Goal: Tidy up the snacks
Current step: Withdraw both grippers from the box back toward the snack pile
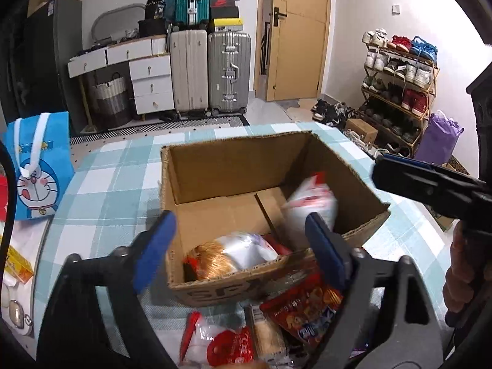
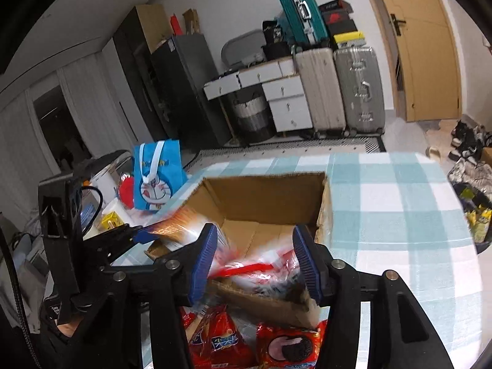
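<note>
An open cardboard box [image 1: 240, 166] stands on the checked tablecloth [image 1: 117, 190]. In the left wrist view my left gripper [image 1: 236, 249] is open over the box's near wall. Below it a golden-and-white snack bag [image 1: 233, 253] lies inside the box. A blurred white-and-red packet [image 1: 310, 203] is in the box's right part. In the right wrist view my right gripper [image 2: 255, 261] is open, and a blurred red-and-white packet [image 2: 258, 270] lies between and below its fingers over the box [image 2: 267, 196]. The left gripper [image 2: 144, 235] shows at the left beside a blurred orange bag [image 2: 181, 223].
Red snack packs lie in front of the box: a chip bag [image 1: 304, 307], a red-and-white pack [image 1: 227, 344], a red triangular pack [image 2: 221, 338] and a cookie pack [image 2: 289, 347]. A blue cartoon bag [image 1: 37, 166] stands at the table's left. Suitcases, drawers and a shoe rack stand behind.
</note>
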`<state>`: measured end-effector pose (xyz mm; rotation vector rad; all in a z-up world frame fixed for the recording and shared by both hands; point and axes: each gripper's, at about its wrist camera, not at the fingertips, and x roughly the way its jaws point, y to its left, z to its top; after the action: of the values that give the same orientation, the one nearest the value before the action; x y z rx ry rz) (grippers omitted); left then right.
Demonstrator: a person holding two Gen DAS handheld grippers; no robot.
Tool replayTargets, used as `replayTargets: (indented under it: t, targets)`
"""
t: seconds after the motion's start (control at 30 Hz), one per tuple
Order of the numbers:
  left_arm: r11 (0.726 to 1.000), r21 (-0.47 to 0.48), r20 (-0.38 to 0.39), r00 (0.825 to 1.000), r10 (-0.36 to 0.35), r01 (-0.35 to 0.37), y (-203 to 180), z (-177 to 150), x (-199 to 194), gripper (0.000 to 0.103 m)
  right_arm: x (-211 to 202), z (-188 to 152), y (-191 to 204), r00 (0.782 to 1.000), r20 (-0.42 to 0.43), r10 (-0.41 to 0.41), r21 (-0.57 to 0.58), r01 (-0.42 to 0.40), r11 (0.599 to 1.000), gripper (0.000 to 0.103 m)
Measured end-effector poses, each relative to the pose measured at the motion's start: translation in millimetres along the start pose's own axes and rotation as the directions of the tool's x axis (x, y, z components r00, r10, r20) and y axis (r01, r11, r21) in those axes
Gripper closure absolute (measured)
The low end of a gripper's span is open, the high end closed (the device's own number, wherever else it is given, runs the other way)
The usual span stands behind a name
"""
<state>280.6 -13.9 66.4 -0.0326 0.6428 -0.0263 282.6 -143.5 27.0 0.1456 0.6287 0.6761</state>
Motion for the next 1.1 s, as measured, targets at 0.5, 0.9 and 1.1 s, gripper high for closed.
replayTargets:
  t: [0.5, 0.9, 1.1]
  targets:
    - [1.0, 0.006, 0.04, 0.999, 0.003, -0.004, 3.0, -49.8, -89.0, 0.001, -75.2, -45.8, -6.8, 0.998, 0.034, -0.052, 0.015, 0.052, 0.999, 0.0]
    - [0.999, -0.034, 0.025, 1.0, 0.013, -0.012, 13.4, -90.2, -129.0, 0.001, -93.9, -85.4, 1.5, 0.996, -0.011, -0.091, -0.012, 0.091, 0.996, 0.0]
    - [0.999, -0.046, 0.006, 1.0, 0.019, -0.019, 17.1, -103.3, -135.9, 0.001, -88.0, -102.1, 9.2, 0.993, -0.059, -0.104, -0.055, 0.101, 0.993, 0.0]
